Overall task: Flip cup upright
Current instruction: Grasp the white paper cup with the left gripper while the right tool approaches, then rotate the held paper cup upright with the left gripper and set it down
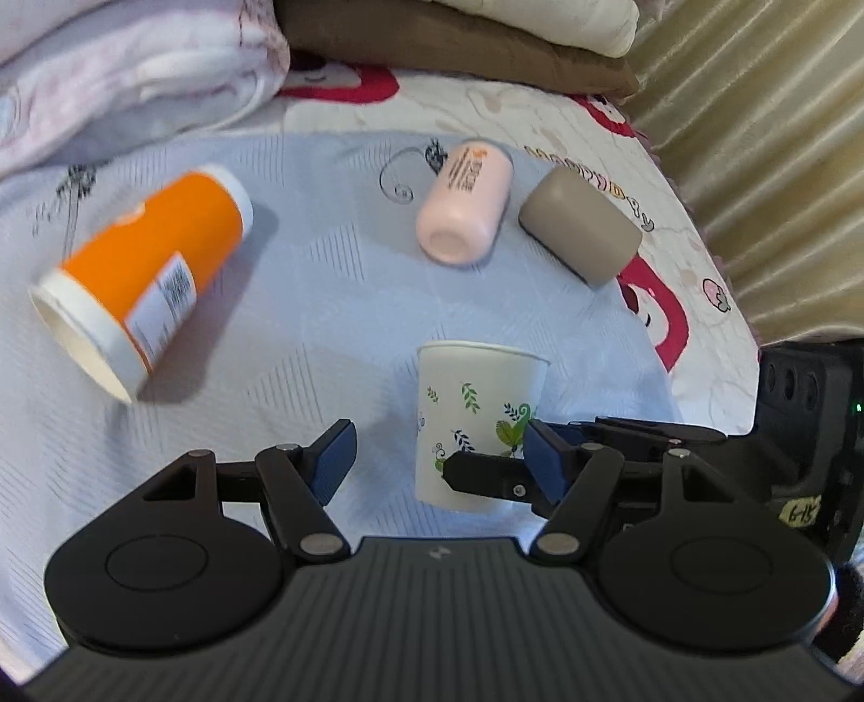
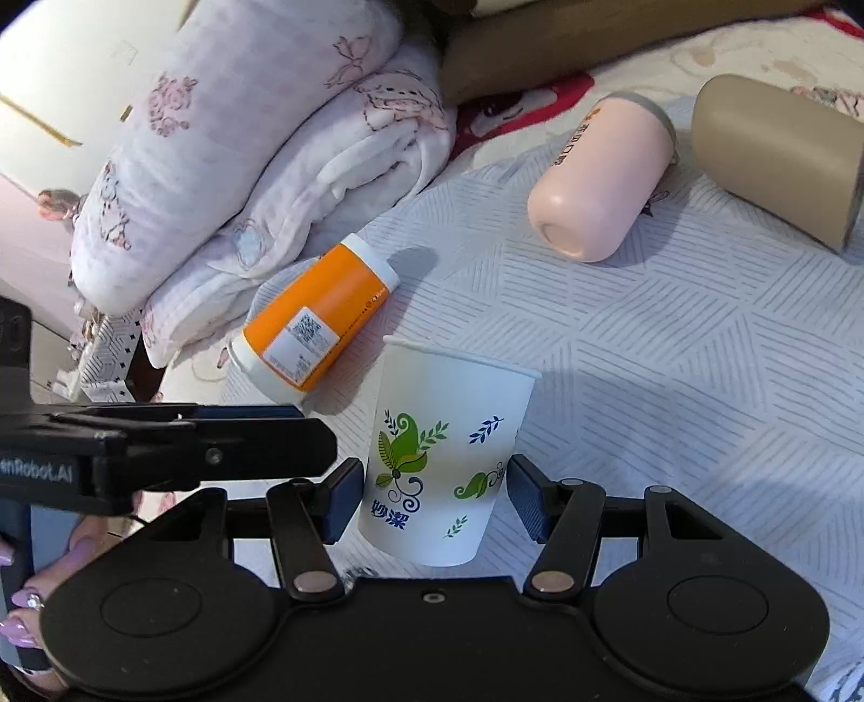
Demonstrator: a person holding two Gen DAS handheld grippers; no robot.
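Note:
A white paper cup with green leaf print (image 1: 475, 426) (image 2: 448, 459) stands upright on the pale blue bedspread, mouth up. My right gripper (image 2: 434, 499) is open, its blue pads on either side of the cup's lower half, close but slightly apart from it. My left gripper (image 1: 437, 459) is open and empty; the cup stands between its fingers, toward the right one. The right gripper's finger (image 1: 486, 478) shows across the cup in the left wrist view. An orange cup (image 1: 146, 270) (image 2: 318, 324), a pink cup (image 1: 464, 208) (image 2: 599, 183) and a beige cup (image 1: 583, 229) (image 2: 777, 156) lie on their sides.
Folded pink-white blankets (image 1: 135, 70) (image 2: 243, 162) are piled at the back left. A brown cushion (image 1: 448, 43) lies at the back. A gold curtain (image 1: 767, 135) hangs along the bed's right edge. A hand with painted nails (image 2: 32, 588) holds the left gripper.

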